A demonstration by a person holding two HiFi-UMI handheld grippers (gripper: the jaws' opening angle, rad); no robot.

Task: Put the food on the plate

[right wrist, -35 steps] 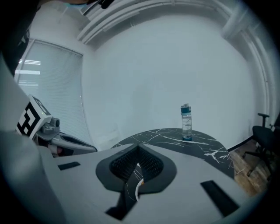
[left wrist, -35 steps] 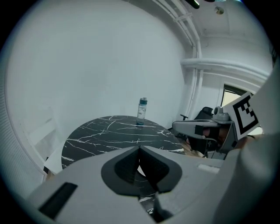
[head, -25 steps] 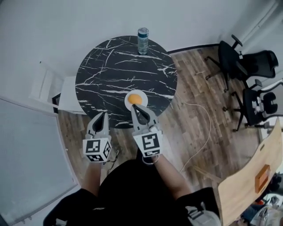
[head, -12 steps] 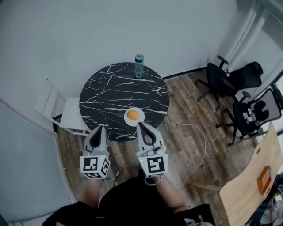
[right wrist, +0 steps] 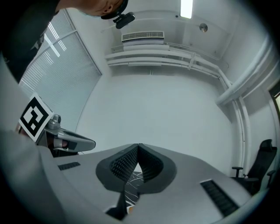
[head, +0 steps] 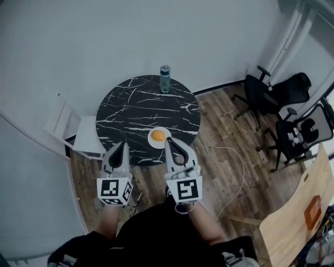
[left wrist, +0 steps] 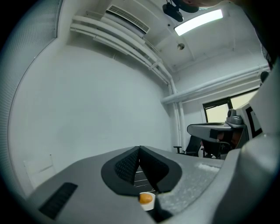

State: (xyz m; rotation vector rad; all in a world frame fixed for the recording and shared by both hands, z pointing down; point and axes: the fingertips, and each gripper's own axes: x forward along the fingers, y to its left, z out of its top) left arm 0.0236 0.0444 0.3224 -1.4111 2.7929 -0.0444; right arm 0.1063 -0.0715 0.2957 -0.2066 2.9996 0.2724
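White walls [head: 104, 47] close in a small room with a wood-plank floor [head: 224, 125]. A round black tabletop [head: 130, 109] veined in white (a marble look) stands near the far wall, with a white chair [head: 78, 133] just beside it on the left. Two black office chairs [head: 269, 88] sit to the right, and a pale wooden board [head: 292, 219] fills the lower right corner. A white cable [head: 239, 172] loops over the floor. Overhead, a ceiling light [right wrist: 186, 8] glows above a wall air conditioner [right wrist: 142, 36] and white pipes [right wrist: 175, 61]. Blinds [right wrist: 65, 61] cover one side.
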